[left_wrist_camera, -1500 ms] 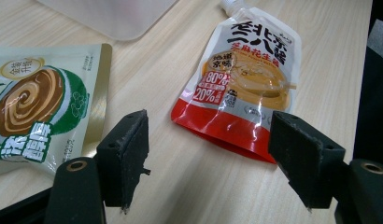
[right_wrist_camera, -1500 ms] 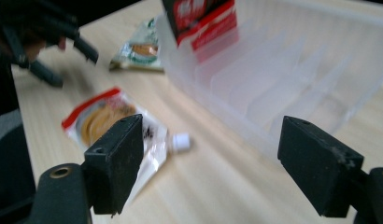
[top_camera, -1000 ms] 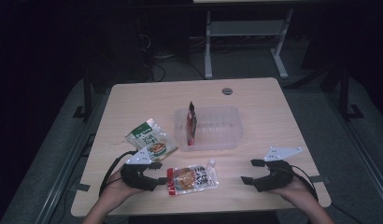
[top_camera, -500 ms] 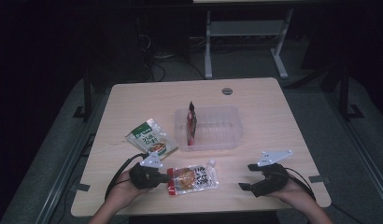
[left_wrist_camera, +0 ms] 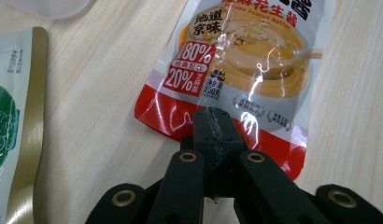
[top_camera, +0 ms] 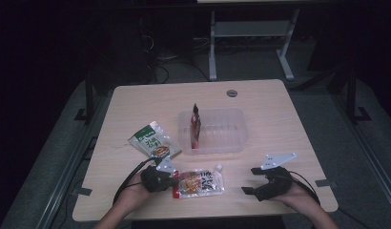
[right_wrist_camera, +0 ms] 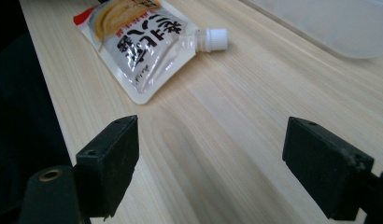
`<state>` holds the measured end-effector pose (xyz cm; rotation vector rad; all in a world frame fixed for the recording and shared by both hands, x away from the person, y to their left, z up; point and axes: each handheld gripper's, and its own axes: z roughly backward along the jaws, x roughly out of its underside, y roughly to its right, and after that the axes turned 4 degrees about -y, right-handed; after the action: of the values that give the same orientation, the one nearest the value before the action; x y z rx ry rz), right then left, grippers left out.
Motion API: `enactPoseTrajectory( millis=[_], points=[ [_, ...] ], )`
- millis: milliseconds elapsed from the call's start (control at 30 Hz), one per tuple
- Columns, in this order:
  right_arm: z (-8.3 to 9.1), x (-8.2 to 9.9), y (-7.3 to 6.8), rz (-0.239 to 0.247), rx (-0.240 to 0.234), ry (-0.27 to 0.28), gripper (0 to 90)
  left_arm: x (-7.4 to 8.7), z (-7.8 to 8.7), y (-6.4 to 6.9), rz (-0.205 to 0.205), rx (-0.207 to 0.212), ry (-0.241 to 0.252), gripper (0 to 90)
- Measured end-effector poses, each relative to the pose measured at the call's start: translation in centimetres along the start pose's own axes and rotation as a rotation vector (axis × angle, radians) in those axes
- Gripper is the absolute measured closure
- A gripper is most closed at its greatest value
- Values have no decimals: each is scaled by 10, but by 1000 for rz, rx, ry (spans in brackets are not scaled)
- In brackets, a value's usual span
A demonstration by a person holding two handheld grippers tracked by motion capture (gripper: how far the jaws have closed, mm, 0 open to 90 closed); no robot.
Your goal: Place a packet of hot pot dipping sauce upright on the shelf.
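A spouted sauce pouch (top_camera: 200,182) with a red bottom edge and white cap lies flat near the table's front edge. My left gripper (top_camera: 172,181) is at its left end. In the left gripper view the jaws are shut on the red edge of the sauce pouch (left_wrist_camera: 245,56), and the left gripper (left_wrist_camera: 213,128) pinches the film. My right gripper (top_camera: 249,180) rests to the right of the pouch, apart from it. Seen from the right gripper view, the right gripper (right_wrist_camera: 227,158) stands open over bare wood, with the sauce pouch (right_wrist_camera: 138,42) lying ahead.
A clear plastic tray (top_camera: 231,143) sits mid-table with a red pouch (top_camera: 195,126) standing upright at its left side. A green pouch (top_camera: 153,142) lies flat left of the tray, just behind my left hand. The wooden table (top_camera: 279,119) has a grommet (top_camera: 231,92) at the back.
My left gripper has slid a little right and down onto the sauce pouch's left edge and closed on it. The right gripper has barely moved.
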<state>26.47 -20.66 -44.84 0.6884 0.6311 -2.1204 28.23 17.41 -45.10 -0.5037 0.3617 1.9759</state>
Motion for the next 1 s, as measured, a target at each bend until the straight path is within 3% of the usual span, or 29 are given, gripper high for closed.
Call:
enactPoseTrajectory(
  millis=[233,267,300,333,433,500,600,633,767,1000],
  points=[
    [-13,-12,-5,-12,-33,-19,179,-4,2,2,-25,-21,-8,898],
    [-14,-14,-5,-6,-35,-17,179,-7,8,1,-6,-9,36,898],
    [-14,-14,-5,-6,-35,-17,179,-7,8,1,-6,-9,36,898],
    [-17,-18,-6,-8,-47,-15,179,-12,10,2,-4,2,70,898],
    [-22,-23,-7,-10,-50,-13,175,-17,8,5,-10,22,88,898],
    [-25,-26,-8,-9,-55,-14,173,-24,2,7,-32,30,80,898],
    [-31,-30,-10,-7,-62,-26,168,-29,-4,9,-29,32,82,899],
    [-31,-30,-10,-7,-62,-26,168,-30,-6,7,-51,30,64,899],
    [-40,-36,-12,-5,-67,-36,168,-31,-11,9,-46,31,61,899],
    [-60,-46,-18,17,-88,-74,163,-34,-20,13,-58,13,10,900]
  ],
)
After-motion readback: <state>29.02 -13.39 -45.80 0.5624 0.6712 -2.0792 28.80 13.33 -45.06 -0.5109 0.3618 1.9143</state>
